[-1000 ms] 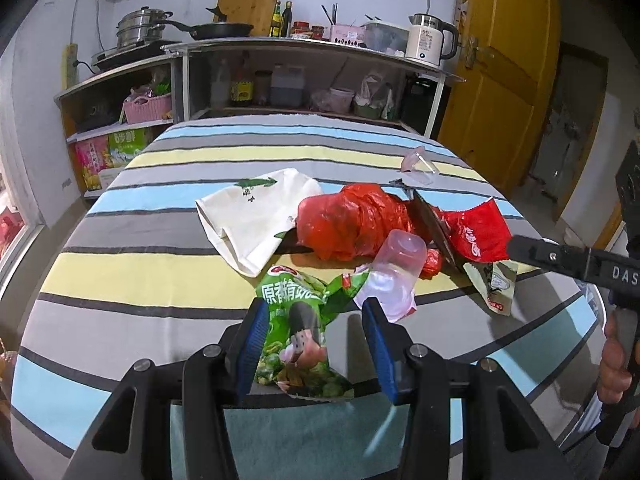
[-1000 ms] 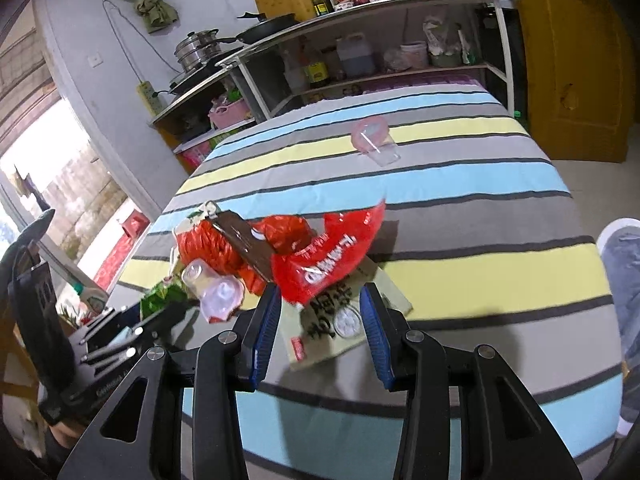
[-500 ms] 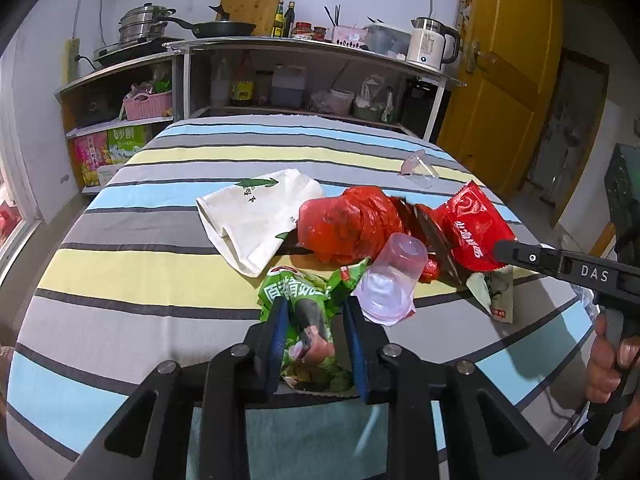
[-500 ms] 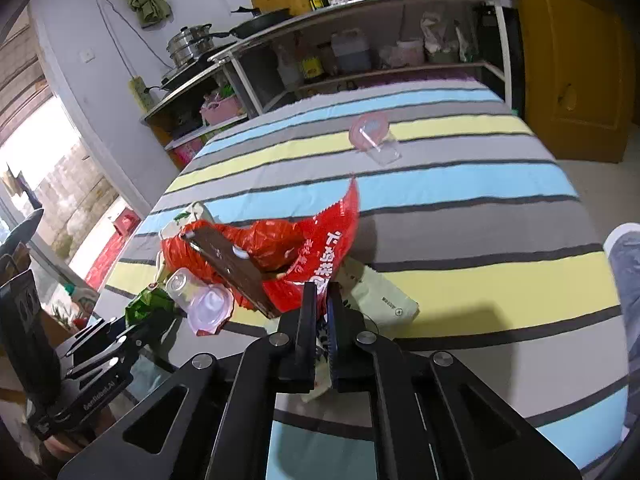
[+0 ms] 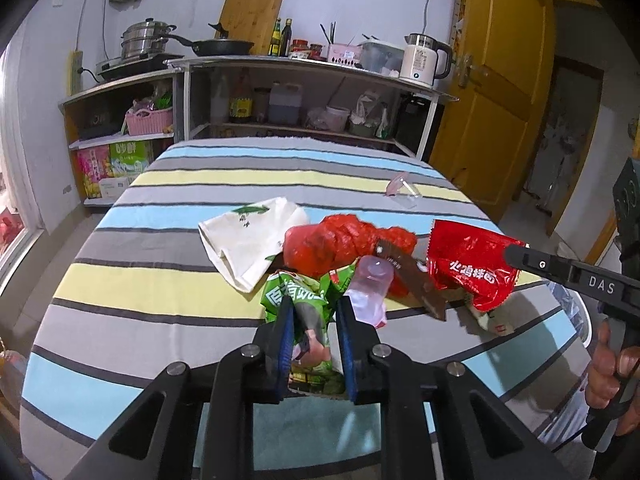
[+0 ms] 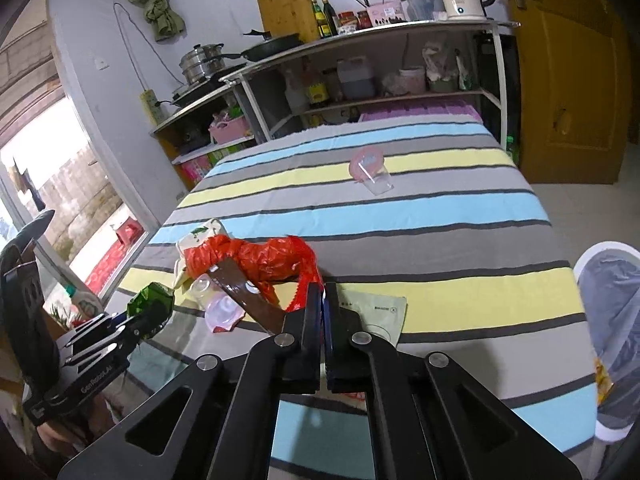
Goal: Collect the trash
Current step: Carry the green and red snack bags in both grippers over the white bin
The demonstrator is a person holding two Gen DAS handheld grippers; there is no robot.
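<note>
While both grippers are closed on wrappers, the rest of the trash lies in a heap just ahead of them on the striped tabletop (image 5: 160, 280).

In the left wrist view, the left gripper (image 5: 316, 344) is seen with its jaws just narrowed onto the green snack bag (image 5: 304, 300), which is pinched between the blue pads and runs lengthwise away from the camera toward 12 o'clock. A clear plastic cup (image 5: 370, 284) lies on its side touching the bag at about 1 o'clock. Beyond it, a crumpled red plastic bag (image 5: 340, 244) and a white cloth bag (image 5: 248, 240) are found at 12 and 11 o'clock. The red snack wrapper (image 5: 468, 268) is held up off the cloth at 2 o'clock by the right gripper (image 5: 516, 254), whose tip alone is seen here.

In the right wrist view, that gripper's jaws are shown fully closed, with only a sliver of red wrapper visible at the tips. A pale flat packet (image 6: 376, 312) lies directly under and ahead of them. A second clear cup (image 6: 372, 172) lies alone, well apart, at 12 o'clock; the right hand is judged the nearer to it. A lined trash bin (image 6: 612, 320) is shown at 3 o'clock beside the tabletop, seen only in part in the left view.
</note>
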